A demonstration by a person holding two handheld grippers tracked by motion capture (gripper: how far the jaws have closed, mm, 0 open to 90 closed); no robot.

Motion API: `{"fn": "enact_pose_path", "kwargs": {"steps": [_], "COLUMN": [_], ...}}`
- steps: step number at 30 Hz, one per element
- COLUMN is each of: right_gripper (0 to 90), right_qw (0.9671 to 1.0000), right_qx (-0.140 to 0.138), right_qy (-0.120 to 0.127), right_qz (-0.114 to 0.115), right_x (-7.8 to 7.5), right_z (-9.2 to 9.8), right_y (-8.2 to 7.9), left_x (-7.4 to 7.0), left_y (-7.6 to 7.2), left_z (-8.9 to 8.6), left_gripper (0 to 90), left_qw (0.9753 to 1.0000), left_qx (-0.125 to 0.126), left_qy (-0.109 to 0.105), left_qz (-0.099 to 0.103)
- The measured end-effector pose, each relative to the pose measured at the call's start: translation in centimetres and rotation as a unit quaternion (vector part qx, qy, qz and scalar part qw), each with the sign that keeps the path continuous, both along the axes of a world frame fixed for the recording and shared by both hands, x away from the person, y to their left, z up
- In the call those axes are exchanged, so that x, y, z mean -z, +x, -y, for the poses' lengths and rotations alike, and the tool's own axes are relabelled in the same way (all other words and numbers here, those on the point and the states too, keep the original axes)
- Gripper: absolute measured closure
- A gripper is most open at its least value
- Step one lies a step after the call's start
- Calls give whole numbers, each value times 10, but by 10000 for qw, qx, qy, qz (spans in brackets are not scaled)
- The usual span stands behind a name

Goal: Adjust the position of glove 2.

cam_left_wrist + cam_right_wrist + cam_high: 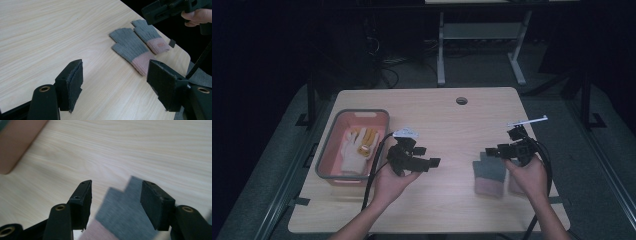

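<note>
2 grey knitted gloves with pink cuffs (488, 172) lie flat and side by side on the pale wooden surface (447, 122), near its right front corner, and they look like the things now in hand. The right gripper (494, 151) hangs directly over them. In the right gripper view its black padded fingers (83, 201) stand wide apart and hold nothing, with the fingertip end of the nearer grey glove (123, 211) lying between them below. I cannot tell from these pictures whether the pads are already touching the wool or are just above it.

The left gripper (432, 162) is held above the middle of the surface, well apart from the gloves, and points toward them. Its fingers (72, 85) are likewise spread wide and empty, and the pair of gloves (136, 46) lies beyond them.

At the left stands a pink plastic bin with a grey rim (332, 132), which holds a white work glove with yellow fingers (357, 147).

My reading is that the step is the reach for the first grey glove, probably to put it in the bin with the other glove. The next move calls for lowering the right gripper until 1 pad slides under the knit edge, then closing on a single layer so that only 1 glove lifts.
</note>
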State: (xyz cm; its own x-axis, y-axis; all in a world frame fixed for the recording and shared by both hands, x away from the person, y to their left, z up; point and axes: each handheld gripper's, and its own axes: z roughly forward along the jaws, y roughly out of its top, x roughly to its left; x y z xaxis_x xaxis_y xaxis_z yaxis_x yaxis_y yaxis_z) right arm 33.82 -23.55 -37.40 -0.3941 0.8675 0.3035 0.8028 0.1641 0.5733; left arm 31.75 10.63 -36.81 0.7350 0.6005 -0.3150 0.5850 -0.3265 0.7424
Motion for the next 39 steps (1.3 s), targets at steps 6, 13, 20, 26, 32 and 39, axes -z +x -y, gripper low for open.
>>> {"fn": "enact_pose_path", "kwargs": {"steps": [6,13,20,26,32,39], "right_gripper": [436,462,484,501,504,535], "right_qw": [9995,9974,9943,9918,9891,9868], "right_qx": [277,597,752,813,820,790], "right_qy": [-136,-374,-708,-935,-1178,-1382], "right_qz": [-72,-170,-263,-317,-334,-297], "right_x": [12,28,44,55,64,73], "right_z": [24,48,64,70,70,66], "right_y": [-10,-22,-30,-32,-32,-32], "left_x": [6,10,16,17,18,18], "left_y": [-1,-2,-2,-2,-2,-2], "left_z": [7,12,14,17,19,18], "left_gripper": [283,284,284,285,285,291], "left_qw": [10000,9997,9996,9994,9993,9994], "left_qx": [72,182,212,257,272,248], "left_qy": [8,-53,-44,-42,-46,-29], "left_qz": [-66,-154,-203,-226,-249,-253]}}
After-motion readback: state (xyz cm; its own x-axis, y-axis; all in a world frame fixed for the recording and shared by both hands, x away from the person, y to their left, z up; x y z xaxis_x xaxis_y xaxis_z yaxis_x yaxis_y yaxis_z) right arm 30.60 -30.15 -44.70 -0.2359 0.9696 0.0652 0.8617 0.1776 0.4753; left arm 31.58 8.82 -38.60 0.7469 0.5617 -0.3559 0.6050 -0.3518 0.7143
